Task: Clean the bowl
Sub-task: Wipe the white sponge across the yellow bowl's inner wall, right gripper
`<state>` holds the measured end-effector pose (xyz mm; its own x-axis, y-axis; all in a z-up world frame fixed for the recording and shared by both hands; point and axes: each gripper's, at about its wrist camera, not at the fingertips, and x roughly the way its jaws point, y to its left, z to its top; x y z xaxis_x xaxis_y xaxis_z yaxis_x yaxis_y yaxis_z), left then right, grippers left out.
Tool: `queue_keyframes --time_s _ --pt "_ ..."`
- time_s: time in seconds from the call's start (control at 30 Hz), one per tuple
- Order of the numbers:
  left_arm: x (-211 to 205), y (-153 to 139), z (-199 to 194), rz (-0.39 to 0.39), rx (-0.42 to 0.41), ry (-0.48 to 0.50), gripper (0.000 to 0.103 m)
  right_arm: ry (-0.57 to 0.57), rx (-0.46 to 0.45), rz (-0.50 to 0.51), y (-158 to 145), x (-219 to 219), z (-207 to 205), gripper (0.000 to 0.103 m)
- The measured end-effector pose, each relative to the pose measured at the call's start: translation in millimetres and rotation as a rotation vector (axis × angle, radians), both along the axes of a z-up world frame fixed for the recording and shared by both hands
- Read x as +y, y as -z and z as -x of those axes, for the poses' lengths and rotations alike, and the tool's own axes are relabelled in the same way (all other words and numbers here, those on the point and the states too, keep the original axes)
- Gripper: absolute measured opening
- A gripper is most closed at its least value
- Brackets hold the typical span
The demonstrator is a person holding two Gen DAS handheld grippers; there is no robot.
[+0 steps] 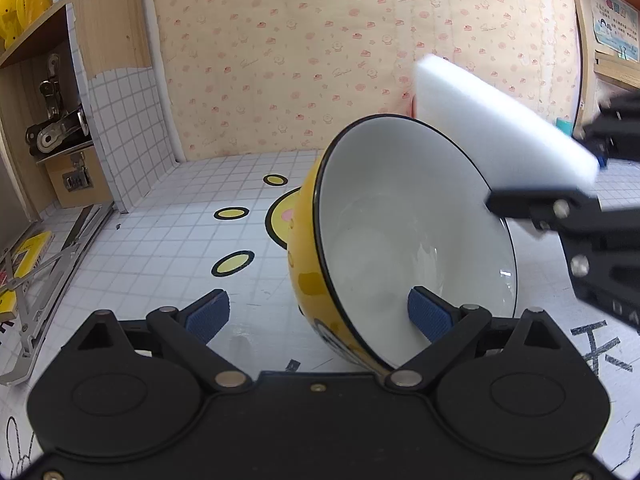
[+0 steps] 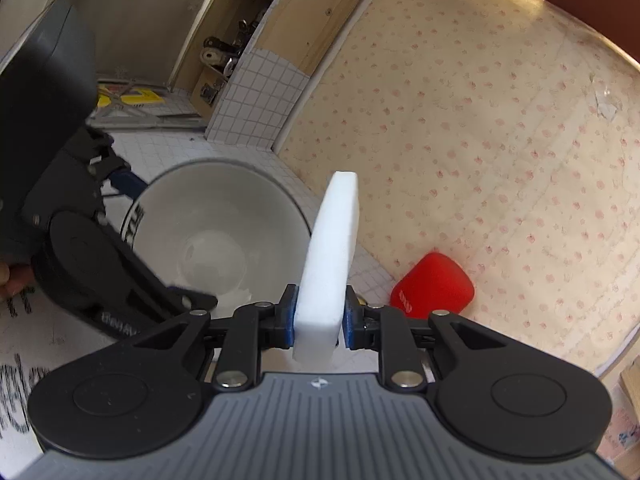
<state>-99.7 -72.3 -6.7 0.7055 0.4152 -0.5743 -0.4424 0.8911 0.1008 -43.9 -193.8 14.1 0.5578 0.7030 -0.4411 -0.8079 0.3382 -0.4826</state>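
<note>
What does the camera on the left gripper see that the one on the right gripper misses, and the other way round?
Only the left wrist view shows the bowl's yellow outside, the yellow ovals printed on the tiled surface, and the left gripper open, its fingers astride the tilted bowl's rim.

Only the right wrist view shows a red object against the patterned wall, and the right gripper shut on the sponge.

Both show the bowl's white inside, the white sponge and the wooden shelf.

No text reads clearly: only blurred black characters on the table [image 1: 600, 344] and a wall poster [image 1: 616, 28].
</note>
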Motion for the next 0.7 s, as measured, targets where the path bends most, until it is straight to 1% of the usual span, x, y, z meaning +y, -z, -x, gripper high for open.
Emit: queue_keyframes --time_s 0.1,0.17,0.2,0.37,0.53,0.7 --pt "1.8 -1.2 1.0 -0.001 -0.001 0.010 0.097 0.001 0.015 -0.013 3.2 -6.0 0.3 0.024" --pt "1.9 -2.5 1.6 -0.029 -0.001 0.006 0.097 -0.003 0.012 -0.012 4.6 -6.7 0.9 0.024" --pt "0.7 -3.9 2.5 -0.042 -0.004 0.003 0.097 -0.004 0.007 -0.010 4.9 -6.1 1.1 0.024" --pt "10.1 -9.6 2.6 -0.053 -0.019 -0.019 0.097 -0.022 -0.031 0.011 5.9 -1.0 3.4 0.024" --pt "14.2 -3.8 2.7 -0.012 -0.009 -0.015 0.097 -0.061 -0.060 0.014 -0.5 4.4 6.8 0.024" --pt "10.9 -0.5 3.7 -0.019 -0.015 -0.026 0.097 -0.070 -0.067 0.010 -5.7 9.5 9.6 0.024"
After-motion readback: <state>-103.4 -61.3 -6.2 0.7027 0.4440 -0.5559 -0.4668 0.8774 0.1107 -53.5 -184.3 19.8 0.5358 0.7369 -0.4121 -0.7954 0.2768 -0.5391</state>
